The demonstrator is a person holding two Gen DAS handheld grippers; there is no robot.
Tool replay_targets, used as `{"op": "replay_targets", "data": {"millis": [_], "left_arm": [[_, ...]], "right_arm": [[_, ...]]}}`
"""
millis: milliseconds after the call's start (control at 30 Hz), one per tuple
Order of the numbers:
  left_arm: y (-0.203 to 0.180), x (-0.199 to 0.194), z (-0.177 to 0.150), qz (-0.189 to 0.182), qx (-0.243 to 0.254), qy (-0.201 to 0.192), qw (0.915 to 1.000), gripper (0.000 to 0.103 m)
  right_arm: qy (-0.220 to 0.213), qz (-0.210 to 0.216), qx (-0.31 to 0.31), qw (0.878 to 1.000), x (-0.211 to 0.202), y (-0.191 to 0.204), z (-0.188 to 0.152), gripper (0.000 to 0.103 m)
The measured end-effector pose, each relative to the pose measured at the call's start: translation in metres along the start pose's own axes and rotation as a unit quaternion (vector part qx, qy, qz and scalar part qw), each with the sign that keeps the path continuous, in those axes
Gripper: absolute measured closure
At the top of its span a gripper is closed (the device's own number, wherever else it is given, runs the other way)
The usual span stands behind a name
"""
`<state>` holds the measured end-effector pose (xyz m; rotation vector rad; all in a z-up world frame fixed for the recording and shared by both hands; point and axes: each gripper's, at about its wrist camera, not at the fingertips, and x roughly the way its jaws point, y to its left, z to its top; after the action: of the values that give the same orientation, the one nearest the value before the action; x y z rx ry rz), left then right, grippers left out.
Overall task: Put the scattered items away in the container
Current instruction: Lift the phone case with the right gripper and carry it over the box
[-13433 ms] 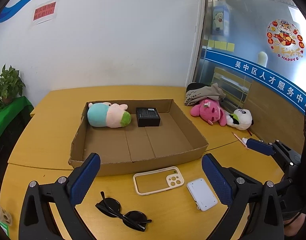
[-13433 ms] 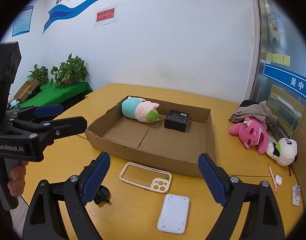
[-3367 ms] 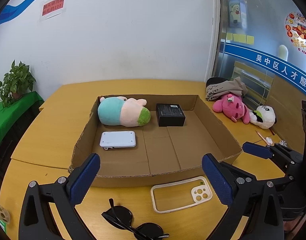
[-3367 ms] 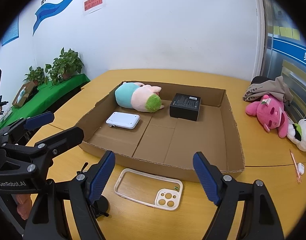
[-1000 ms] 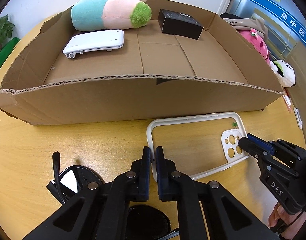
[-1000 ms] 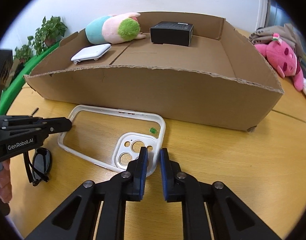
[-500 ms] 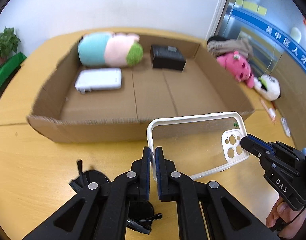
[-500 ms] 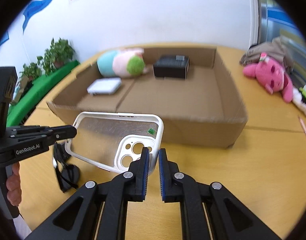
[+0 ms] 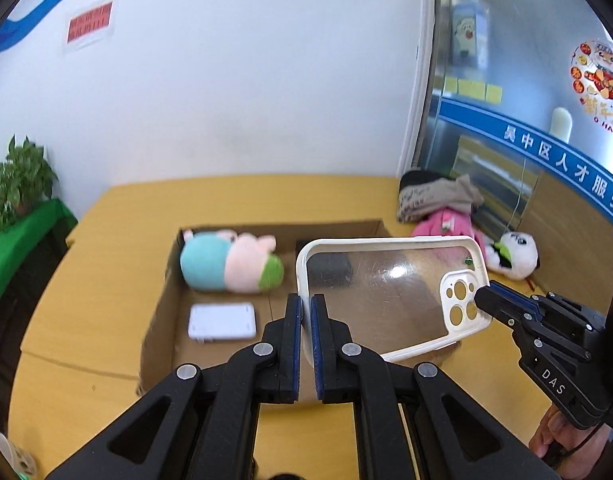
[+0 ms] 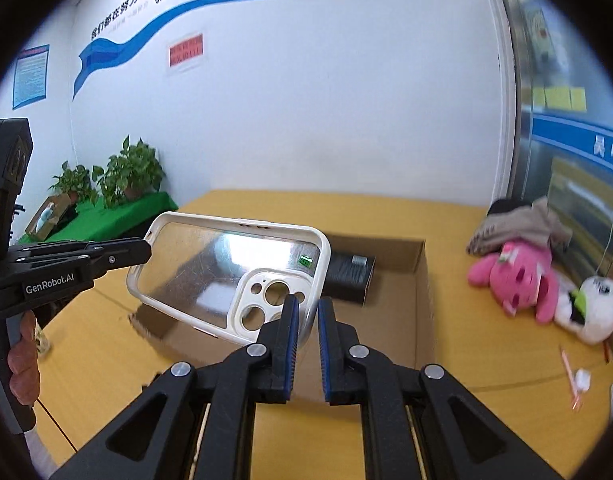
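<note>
Both grippers hold a clear phone case with a white rim (image 9: 390, 292) in the air above the near side of the cardboard box (image 9: 162, 304). My left gripper (image 9: 305, 304) is shut on its plain end. My right gripper (image 10: 307, 306) is shut on the camera-cutout end; the phone case also shows in the right wrist view (image 10: 226, 276). In the box lie a teal and pink plush (image 9: 230, 266), a white flat device (image 9: 221, 321) and a black box (image 10: 350, 272), partly hidden behind the case.
The yellow table (image 9: 106, 216) carries a pink plush (image 10: 518, 272), a panda plush (image 10: 594, 308) and folded clothes (image 10: 522, 224) at the right. Small items (image 10: 578, 376) lie near the right edge. Potted plants (image 10: 122, 176) stand on a green stand at left.
Both grippers have lifted the phone case higher off the table and toward the box. The sunglasses have dropped out of view below.
</note>
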<state>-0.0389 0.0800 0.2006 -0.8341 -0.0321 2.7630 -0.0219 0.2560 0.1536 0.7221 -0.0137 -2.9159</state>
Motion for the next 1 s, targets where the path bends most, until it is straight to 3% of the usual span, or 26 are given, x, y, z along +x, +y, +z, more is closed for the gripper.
{"op": "replay_targets", "data": {"millis": [167, 300, 533, 733, 1000], "left_arm": [[0.007, 0.006, 0.038, 0.000, 0.002, -0.022, 0.9998, 0.099], [0.019, 0.028, 0.062, -0.006, -0.005, -0.014, 0.9999, 0.099], [0.040, 0.088, 0.084, 0.002, -0.016, 0.016, 0.9997, 0.099], [0.048, 0.148, 0.078, -0.005, -0.029, 0.065, 0.9975, 0.099], [0.056, 0.237, 0.039, -0.005, -0.043, 0.150, 0.9877, 0.099]], "right_arm": [[-0.018, 0.006, 0.000, 1.000, 0.014, -0.010, 0.040, 0.094], [-0.020, 0.005, -0.002, 1.000, 0.029, -0.014, 0.063, 0.094], [0.015, 0.017, 0.009, 1.000, 0.087, -0.024, 0.075, 0.094], [0.062, 0.016, 0.027, 0.998, 0.146, -0.039, 0.062, 0.094], [0.141, 0.012, 0.056, 0.988, 0.221, -0.061, 0.021, 0.094]]}}
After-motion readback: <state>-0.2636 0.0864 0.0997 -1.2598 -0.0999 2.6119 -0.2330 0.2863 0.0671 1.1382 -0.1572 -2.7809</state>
